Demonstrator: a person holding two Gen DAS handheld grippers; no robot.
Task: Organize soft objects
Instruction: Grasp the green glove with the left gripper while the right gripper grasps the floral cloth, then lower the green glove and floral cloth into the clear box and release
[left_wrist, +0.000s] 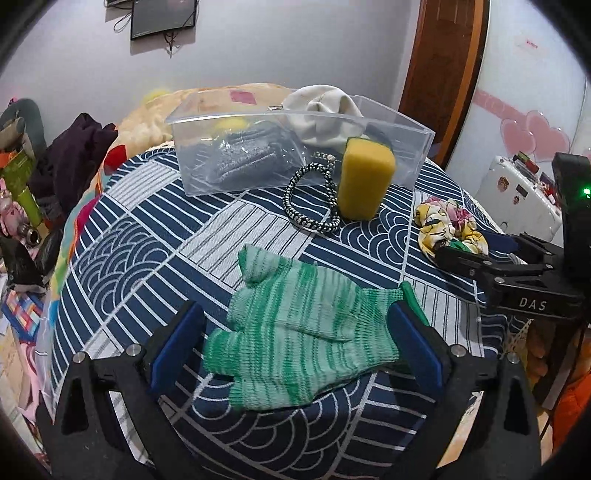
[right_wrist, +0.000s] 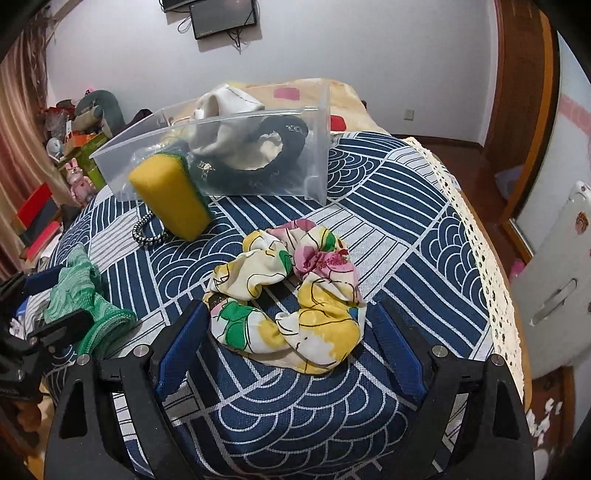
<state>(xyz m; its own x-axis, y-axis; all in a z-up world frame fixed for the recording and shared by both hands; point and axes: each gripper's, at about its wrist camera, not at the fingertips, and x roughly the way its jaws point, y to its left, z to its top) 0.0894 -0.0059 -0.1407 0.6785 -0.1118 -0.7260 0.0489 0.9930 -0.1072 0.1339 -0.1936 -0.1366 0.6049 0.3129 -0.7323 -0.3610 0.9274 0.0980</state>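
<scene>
A pair of green striped knit gloves (left_wrist: 295, 332) lies on the blue patterned cloth between the open fingers of my left gripper (left_wrist: 295, 332); the gloves also show in the right wrist view (right_wrist: 85, 295). A floral scrunchie (right_wrist: 288, 295) lies between the open fingers of my right gripper (right_wrist: 291, 325) and shows in the left wrist view (left_wrist: 448, 225). A clear plastic box (left_wrist: 288, 147) at the back holds a grey knit item, a white cloth and a black band. A yellow sponge (left_wrist: 364, 181) stands before it, beside a black-and-white cord loop (left_wrist: 310, 201).
The round table's cloth (right_wrist: 388, 229) has a lace edge (right_wrist: 476, 251) on the right. A bed with a blanket (left_wrist: 221, 96) lies behind the box. Clutter (left_wrist: 22, 192) stands on the left, a white appliance (left_wrist: 517, 192) and wooden door (left_wrist: 439, 55) on the right.
</scene>
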